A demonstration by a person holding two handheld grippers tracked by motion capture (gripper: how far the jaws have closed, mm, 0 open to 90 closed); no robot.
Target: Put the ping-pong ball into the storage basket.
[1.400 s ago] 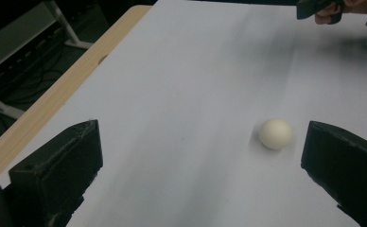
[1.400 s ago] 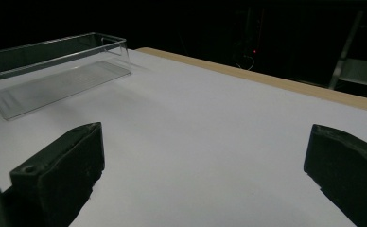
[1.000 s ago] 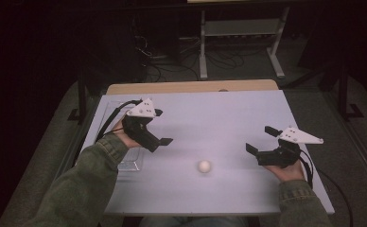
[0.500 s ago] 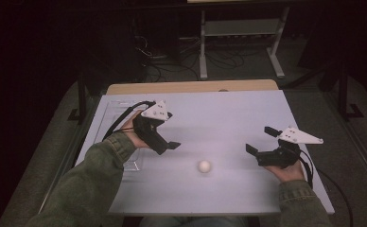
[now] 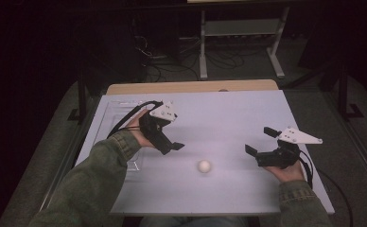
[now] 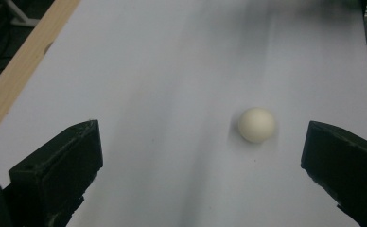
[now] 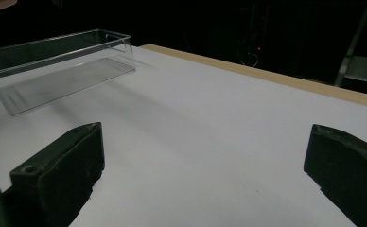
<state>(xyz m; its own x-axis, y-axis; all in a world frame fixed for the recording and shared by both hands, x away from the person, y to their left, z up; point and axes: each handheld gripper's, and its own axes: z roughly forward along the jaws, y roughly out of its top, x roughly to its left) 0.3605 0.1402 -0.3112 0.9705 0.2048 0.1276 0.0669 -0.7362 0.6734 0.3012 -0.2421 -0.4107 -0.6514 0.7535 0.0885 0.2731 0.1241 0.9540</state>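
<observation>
Nearer the ball now, left tool gapes empty, hiding the tray.

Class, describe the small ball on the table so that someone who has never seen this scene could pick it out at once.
Start from the white table and go to its near part, between the left gripper and the right gripper, both open. There lies the ball, touching nothing. It is small, round and cream-white, unlike the long clear tray at the table's left side.
</observation>
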